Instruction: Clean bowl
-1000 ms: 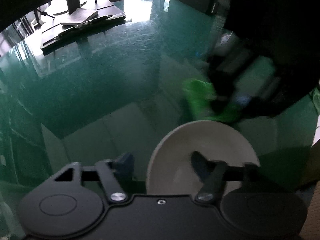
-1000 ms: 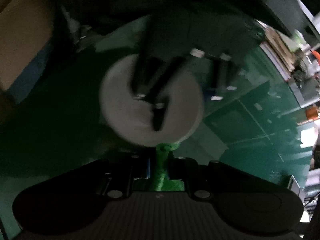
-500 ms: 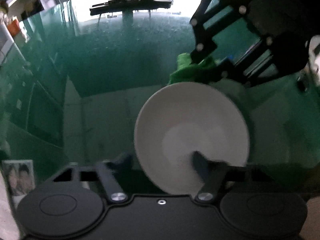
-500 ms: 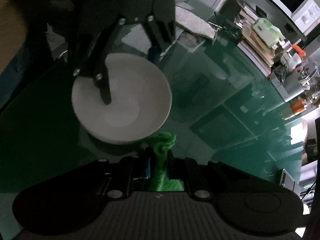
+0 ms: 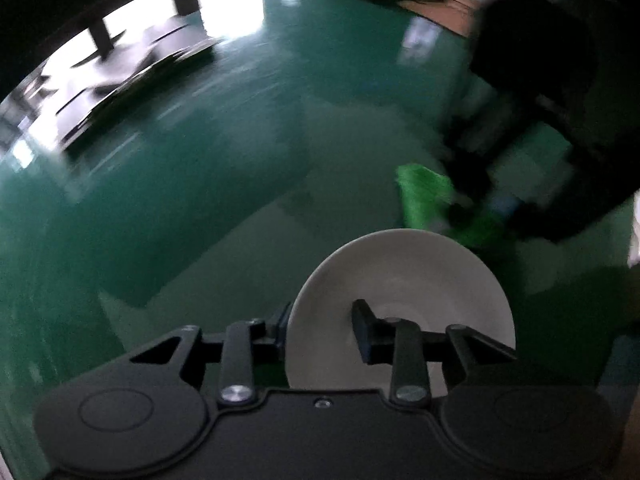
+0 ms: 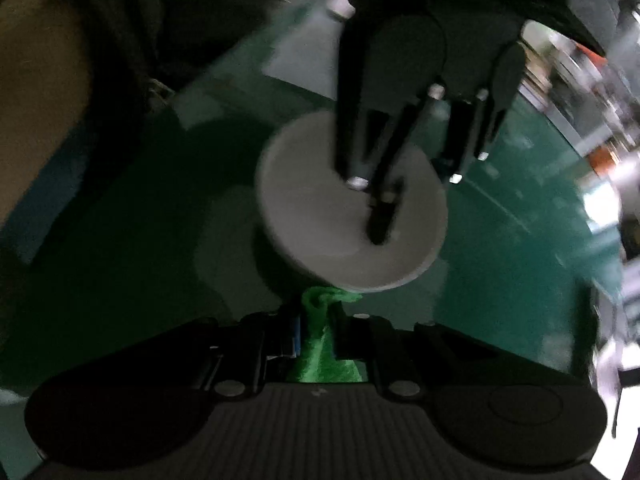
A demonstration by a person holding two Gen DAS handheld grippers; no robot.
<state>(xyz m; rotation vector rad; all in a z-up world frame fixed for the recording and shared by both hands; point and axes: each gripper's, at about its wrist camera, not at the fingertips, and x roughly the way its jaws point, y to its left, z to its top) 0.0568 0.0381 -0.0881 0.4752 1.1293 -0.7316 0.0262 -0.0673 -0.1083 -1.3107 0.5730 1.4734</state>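
A white bowl (image 5: pixel 404 280) stands on the green glass table (image 5: pixel 192 168). My left gripper (image 5: pixel 322 330) is shut on its near rim, one finger inside the bowl and the other outside. Just past the bowl's far edge lies a bright green cloth (image 5: pixel 424 200), with my blurred right gripper (image 5: pixel 468 196) shut on it. In the right wrist view the green cloth (image 6: pixel 318 332) is pinched in my right gripper (image 6: pixel 318 326), its tip beside the rim of the bowl (image 6: pixel 320 216). My left gripper (image 6: pixel 380 224) reaches into the bowl from above.
Black monitor stands and flat dark devices (image 5: pixel 132 76) sit at the table's far left. A brown surface (image 6: pixel 36 100) lies beyond the table's left edge in the right wrist view, and blurred clutter (image 6: pixel 592 80) at its right.
My left gripper's fingers have drawn together onto the bowl's rim. Both views have swung round and back. The right gripper has kept the cloth beside the bowl.
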